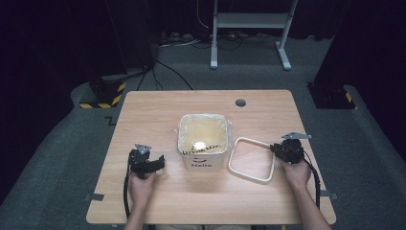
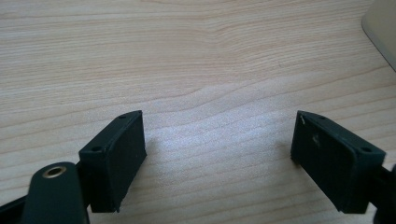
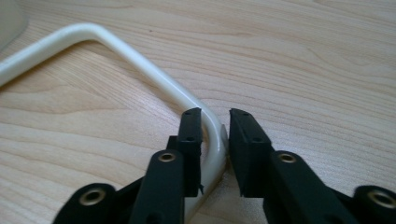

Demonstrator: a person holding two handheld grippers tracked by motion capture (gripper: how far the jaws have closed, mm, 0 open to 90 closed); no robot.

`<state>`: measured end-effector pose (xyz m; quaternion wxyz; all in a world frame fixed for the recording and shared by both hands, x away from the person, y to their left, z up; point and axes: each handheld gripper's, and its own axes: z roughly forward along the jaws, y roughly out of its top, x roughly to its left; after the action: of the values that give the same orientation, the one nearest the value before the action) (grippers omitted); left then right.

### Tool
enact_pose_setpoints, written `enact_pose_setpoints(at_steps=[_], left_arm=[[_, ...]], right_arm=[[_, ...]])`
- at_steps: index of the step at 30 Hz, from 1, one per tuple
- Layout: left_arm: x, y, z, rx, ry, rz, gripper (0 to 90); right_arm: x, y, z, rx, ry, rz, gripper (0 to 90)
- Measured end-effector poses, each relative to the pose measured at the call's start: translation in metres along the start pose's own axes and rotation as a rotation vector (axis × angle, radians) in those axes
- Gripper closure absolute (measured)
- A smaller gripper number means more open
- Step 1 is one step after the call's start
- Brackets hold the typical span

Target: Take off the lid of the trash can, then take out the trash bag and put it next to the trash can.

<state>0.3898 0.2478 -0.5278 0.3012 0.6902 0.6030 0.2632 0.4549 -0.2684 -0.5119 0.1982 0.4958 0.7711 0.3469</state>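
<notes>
Landmark: the square white tub (image 1: 202, 141), lined with a clear bag and standing mid-table (image 1: 158, 110); every place below is told from it.

Frame ring: the cream, rounded-square ring (image 1: 252, 159) lies flat on the wood just to the right of the tub, apart from its wall. I judge it to be the rim that clamps the bag's edge, parked within easy reach of the tub's mouth.

Right gripper: my right gripper (image 3: 215, 135) straddles the ring's corner farthest from the tub, one jaw inside the loop and one outside. The jaws stand a little apart; the inner pad seems to brush the ring (image 3: 140, 60) while the outer shows a sliver of gap (the angle is low, so I would not swear to it). No real clamp, then: the ring rests on the table by its own weight.

Left gripper: my left gripper (image 1: 146, 162) waits left of the tub, jaws spread wide over bare wood (image 2: 219, 140) with nothing between them, probably kept free to steady the tub.

Inside the tub: something small and pale lies at the bottom (image 1: 198, 144); I can't tell what.
</notes>
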Motion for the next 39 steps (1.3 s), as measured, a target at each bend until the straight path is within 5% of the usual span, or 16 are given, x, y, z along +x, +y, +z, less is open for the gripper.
enact_pose_setpoints(at_steps=[7,16,20,31,39], left_arm=[[0.000,0.000,0.000,0.001,0.001,-0.003,18.0],[-0.002,0.003,0.001,0.014,-0.003,-0.022,15.2],[0.001,0.006,-0.003,0.017,-0.082,-0.077,16.9],[-0.007,0.019,-0.024,-0.008,-0.150,-0.030,18.9],[-0.007,0.032,-0.037,-0.037,-0.226,-0.053,25.9]], right_arm=[[0.012,-0.002,0.007,-0.015,-0.065,-0.045,51.0],[0.012,-0.005,0.011,-0.034,-0.075,0.001,42.0],[0.012,-0.005,0.011,-0.033,-0.075,0.002,41.0],[0.012,-0.006,0.011,-0.031,-0.073,-0.002,39.0],[0.013,-0.006,0.011,-0.032,-0.071,-0.003,38.7]])
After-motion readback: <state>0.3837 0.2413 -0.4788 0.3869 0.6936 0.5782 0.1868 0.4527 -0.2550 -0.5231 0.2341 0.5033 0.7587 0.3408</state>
